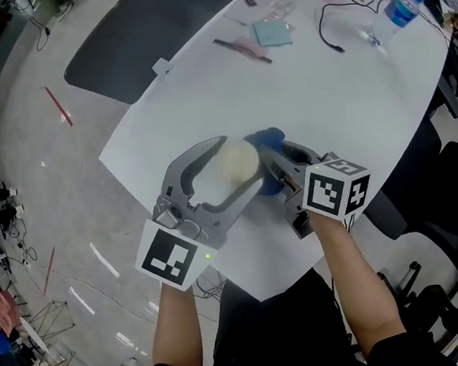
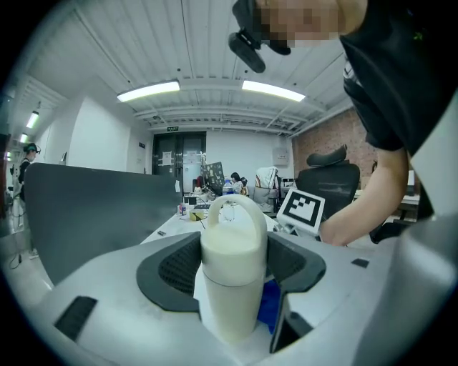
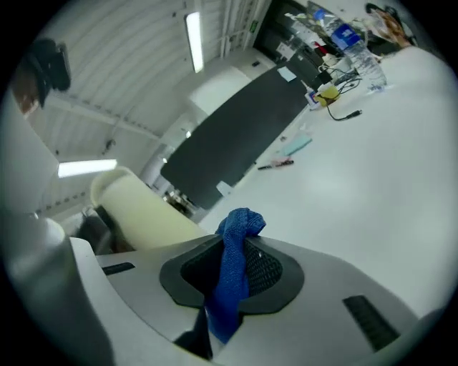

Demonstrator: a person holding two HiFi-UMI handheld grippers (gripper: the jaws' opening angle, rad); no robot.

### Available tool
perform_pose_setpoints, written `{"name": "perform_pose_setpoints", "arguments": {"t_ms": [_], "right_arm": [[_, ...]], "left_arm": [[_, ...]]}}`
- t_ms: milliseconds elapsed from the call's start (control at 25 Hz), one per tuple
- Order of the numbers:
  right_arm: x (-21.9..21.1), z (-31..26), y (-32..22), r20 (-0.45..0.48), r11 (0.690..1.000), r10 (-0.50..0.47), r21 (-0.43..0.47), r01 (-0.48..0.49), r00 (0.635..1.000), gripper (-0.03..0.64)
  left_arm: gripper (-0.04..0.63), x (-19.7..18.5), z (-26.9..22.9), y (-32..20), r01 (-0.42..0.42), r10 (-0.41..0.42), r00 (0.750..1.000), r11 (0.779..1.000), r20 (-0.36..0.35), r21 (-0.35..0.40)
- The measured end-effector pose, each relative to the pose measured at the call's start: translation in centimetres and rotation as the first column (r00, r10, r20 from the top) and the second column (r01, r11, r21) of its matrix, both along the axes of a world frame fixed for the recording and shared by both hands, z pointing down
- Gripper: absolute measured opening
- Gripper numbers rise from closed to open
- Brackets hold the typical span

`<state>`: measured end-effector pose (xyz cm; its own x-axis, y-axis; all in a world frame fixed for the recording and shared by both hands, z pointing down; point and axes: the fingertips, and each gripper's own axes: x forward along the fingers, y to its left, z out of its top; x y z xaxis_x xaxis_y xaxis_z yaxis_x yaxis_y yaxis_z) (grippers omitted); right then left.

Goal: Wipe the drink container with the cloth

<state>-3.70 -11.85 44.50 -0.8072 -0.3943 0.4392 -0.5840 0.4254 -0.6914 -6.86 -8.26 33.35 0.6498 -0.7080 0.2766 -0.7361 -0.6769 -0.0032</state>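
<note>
Left claw point(image 2: 232, 266) was clamped on the cream drink container point(image 1: 235, 164), one pad on each side of it, with the loop handle on top. Right claw point(image 3: 230, 275) was pinched tight on the blue cloth point(image 3: 240, 232). The cloth was bunched just right of the container and touching its side. White bench point(image 1: 338, 100) lay under the container; couldn't tell whether the container stood on it. A water bottle point(image 1: 396, 14) stood well beyond the container.
</note>
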Motion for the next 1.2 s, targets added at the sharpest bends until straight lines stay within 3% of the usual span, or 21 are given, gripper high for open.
{"name": "perform_pose_setpoints", "arguments": {"t_ms": [80, 160, 320, 400, 440, 520, 600, 640, 720, 920, 1000, 1080, 1200], "right_arm": [[0.1, 1.4, 0.4, -0.120, 0.998, -0.053, 0.020, 0.055, 0.991, 0.057], [0.1, 1.6, 0.4, -0.168, 0.996, -0.068, 0.039, 0.076, 0.983, 0.057], [0.1, 1.5, 0.4, -0.157, 0.997, -0.058, 0.044, 0.065, 0.986, 0.057], [0.1, 1.5, 0.3, -0.149, 0.997, -0.053, 0.044, 0.060, 0.987, 0.057], [0.1, 1.5, 0.3, -0.147, 0.997, -0.051, 0.045, 0.058, 0.988, 0.057], [0.1, 1.5, 0.3, -0.143, 0.997, -0.046, 0.049, 0.053, 0.989, 0.057], [0.1, 1.4, 0.3, -0.140, 0.997, -0.042, 0.054, 0.050, 0.989, 0.057], [0.1, 1.4, 0.4, -0.138, 0.997, -0.041, 0.055, 0.049, 0.990, 0.057], [0.1, 1.4, 0.4, -0.131, 0.998, -0.040, 0.052, 0.047, 0.991, 0.057], [0.0, 1.4, 0.4, -0.127, 0.998, -0.030, 0.057, 0.038, 0.991, 0.057], [0.0, 1.4, 0.5, -0.129, 0.998, -0.030, 0.059, 0.038, 0.991, 0.057], [0.1, 1.2, 0.5, -0.123, 0.997, -0.028, 0.061, 0.036, 0.992, 0.057], [0.2, 0.2, 0.5, -0.103, 0.996, -0.019, 0.083, 0.027, 0.994, 0.057]], "left_arm": [[0.278, 0.0, 0.0, 0.0, 0.002, -0.002, 1.000, 1.000, -0.005, 0.005], [0.278, 0.1, 0.0, 0.0, 0.006, -0.006, 1.000, 1.000, -0.008, 0.010], [0.278, 0.1, 0.0, -0.1, 0.052, -0.054, 0.997, 0.998, 0.057, 0.041], [0.282, -0.5, -0.2, -0.1, 0.163, -0.166, 0.984, 0.985, 0.065, 0.052], [0.288, -0.9, -0.4, 0.0, 0.250, -0.253, 0.967, 0.967, 0.042, 0.054], [0.301, -1.8, -0.8, 0.2, 0.427, -0.427, 0.904, 0.903, -0.008, 0.049], [0.302, -2.1, -0.9, 0.4, 0.540, -0.539, 0.842, 0.840, -0.030, 0.047], [0.302, -2.0, -0.9, 0.4, 0.570, -0.569, 0.822, 0.820, -0.030, 0.048], [0.307, -1.7, -0.7, 0.2, 0.592, -0.592, 0.806, 0.805, -0.008, 0.047], [0.299, -1.5, -0.9, -0.7, 0.605, -0.607, 0.794, 0.795, 0.045, 0.050], [0.288, -1.4, -0.9, -0.7, 0.598, -0.599, 0.800, 0.801, 0.041, 0.037], [0.285, -1.1, -1.0, -0.8, 0.554, -0.555, 0.830, 0.832, 0.047, 0.038], [0.282, -0.5, -1.3, -0.8, 0.392, -0.397, 0.915, 0.917, 0.068, 0.073]]}}
